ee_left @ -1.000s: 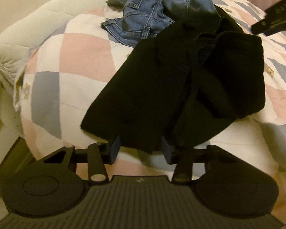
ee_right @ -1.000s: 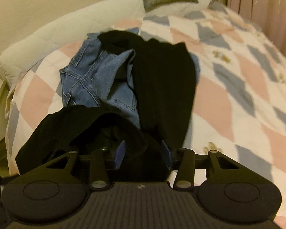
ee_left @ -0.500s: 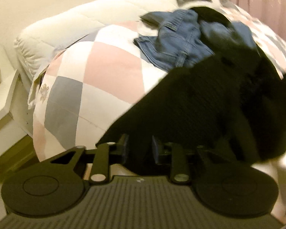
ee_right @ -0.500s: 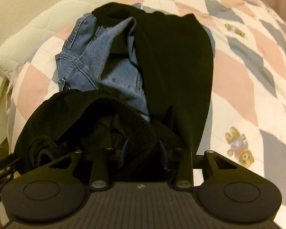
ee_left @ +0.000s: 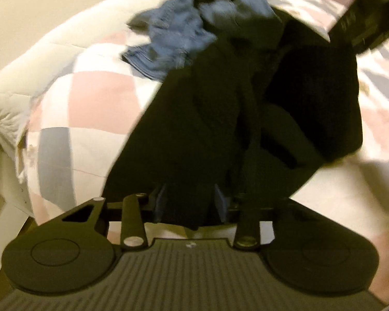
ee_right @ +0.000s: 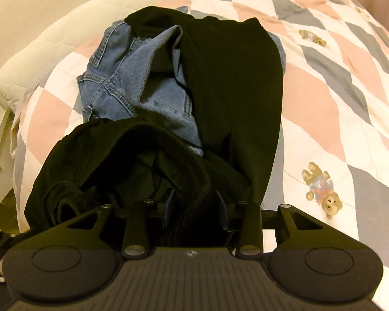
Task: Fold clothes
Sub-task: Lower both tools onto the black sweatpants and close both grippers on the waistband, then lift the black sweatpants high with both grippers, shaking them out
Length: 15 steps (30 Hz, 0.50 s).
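A black garment [ee_right: 132,155] is held at the near edge of the bed, on a checked quilt [ee_right: 337,108]. The left gripper [ee_left: 189,203] is clamped on a hanging fold of it; dark cloth fills the space between the blue pads. The right gripper [ee_right: 195,207] is also closed on the garment, on a thick ribbed edge that is bunched between its fingers. Behind, a pair of blue jeans [ee_right: 132,77] lies crumpled, and a second black piece [ee_right: 233,77] is spread over it and runs toward the right gripper.

The risks are judged as follows. The ribbed edge is thick, so it can slip out if it is pulled sideways. The black pieces touch each other, and the wrong one can be dragged along. The left view is blurred, so the exact place of the grip cannot be confirmed.
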Each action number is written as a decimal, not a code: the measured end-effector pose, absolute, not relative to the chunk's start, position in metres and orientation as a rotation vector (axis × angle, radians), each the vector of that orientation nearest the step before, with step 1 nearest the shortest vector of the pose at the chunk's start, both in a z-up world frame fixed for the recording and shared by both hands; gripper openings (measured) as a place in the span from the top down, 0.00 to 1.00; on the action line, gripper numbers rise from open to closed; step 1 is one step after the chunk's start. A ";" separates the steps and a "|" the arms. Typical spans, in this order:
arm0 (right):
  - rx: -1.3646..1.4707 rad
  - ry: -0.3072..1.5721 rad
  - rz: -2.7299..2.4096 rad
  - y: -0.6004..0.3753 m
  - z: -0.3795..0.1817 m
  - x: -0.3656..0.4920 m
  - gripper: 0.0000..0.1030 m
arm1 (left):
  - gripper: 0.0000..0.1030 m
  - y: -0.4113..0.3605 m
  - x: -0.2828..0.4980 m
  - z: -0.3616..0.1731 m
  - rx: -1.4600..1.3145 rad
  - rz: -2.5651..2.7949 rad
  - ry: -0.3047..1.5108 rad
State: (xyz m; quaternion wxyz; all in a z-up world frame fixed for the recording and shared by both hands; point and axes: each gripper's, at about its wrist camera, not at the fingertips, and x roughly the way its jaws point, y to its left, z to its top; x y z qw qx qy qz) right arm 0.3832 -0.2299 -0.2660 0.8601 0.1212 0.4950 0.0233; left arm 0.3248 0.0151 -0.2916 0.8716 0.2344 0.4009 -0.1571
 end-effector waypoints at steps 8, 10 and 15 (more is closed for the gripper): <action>0.208 1.017 0.053 -0.227 -0.263 0.387 0.62 | 0.82 0.026 0.327 -0.281 0.534 -0.249 0.753; 0.187 1.005 0.055 -0.224 -0.262 0.389 0.62 | 0.80 0.034 0.335 -0.278 0.514 -0.214 0.750; 0.170 1.004 0.058 -0.220 -0.267 0.396 0.62 | 0.68 0.039 0.348 -0.284 0.540 -0.122 0.737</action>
